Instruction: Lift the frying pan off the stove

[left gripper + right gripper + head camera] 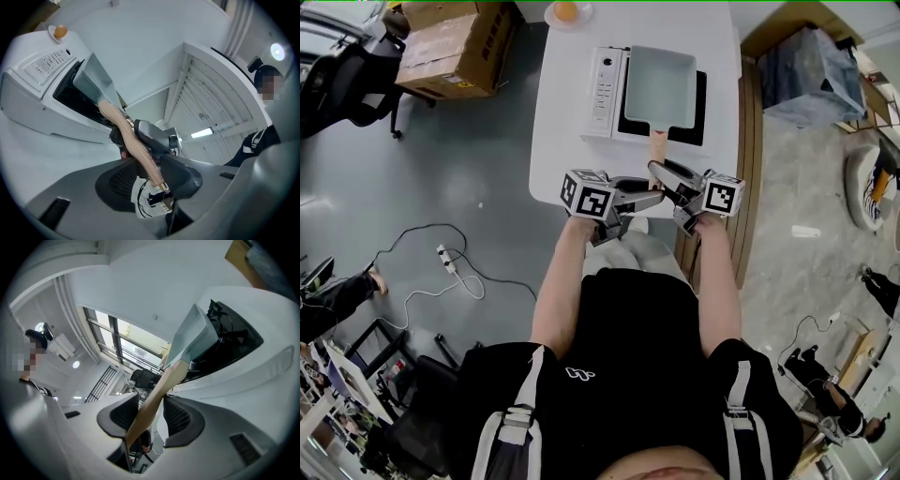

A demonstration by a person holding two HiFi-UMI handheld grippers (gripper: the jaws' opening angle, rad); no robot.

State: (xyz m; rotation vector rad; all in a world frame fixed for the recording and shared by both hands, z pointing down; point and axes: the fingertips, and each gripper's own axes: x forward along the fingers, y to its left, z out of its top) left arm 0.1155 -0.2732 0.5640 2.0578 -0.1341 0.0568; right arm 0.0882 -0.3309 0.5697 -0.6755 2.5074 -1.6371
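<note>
Left tool (150, 168): jaws narrowed part way and closed on the wooden handle (126, 136), one dark ribbed pad on each side of it, gripping near its free end. Right tool (150, 411): jaws at about the same narrow gap, handle running up between the pads, left pad against it and right pad right at its edge, so a grip here too. In the head view the two tools meet from opposite sides at the handle, right tool a bit further up the handle toward the pan, left tool nearer the person. Both tools are roughly level and each is held in one bare-armed hand.

Frying pan (660, 86): square, pale grey-green, empty. It sits on the black cooktop of the stove (606, 94), a white countertop unit with its control panel on the left. The handle sticks out over the stove's near edge toward the person.

The stove stands on a white table (562, 141). At the table's far end is a small dish (567, 13) with a round orange thing on it, well apart from the stove.

Room: grey floor (487, 187), a cardboard box (455, 47) and a black office chair (337, 84) at the left, a white power strip (447, 260) with loose cables on the floor. A grey bin (811, 75) stands at the right.
</note>
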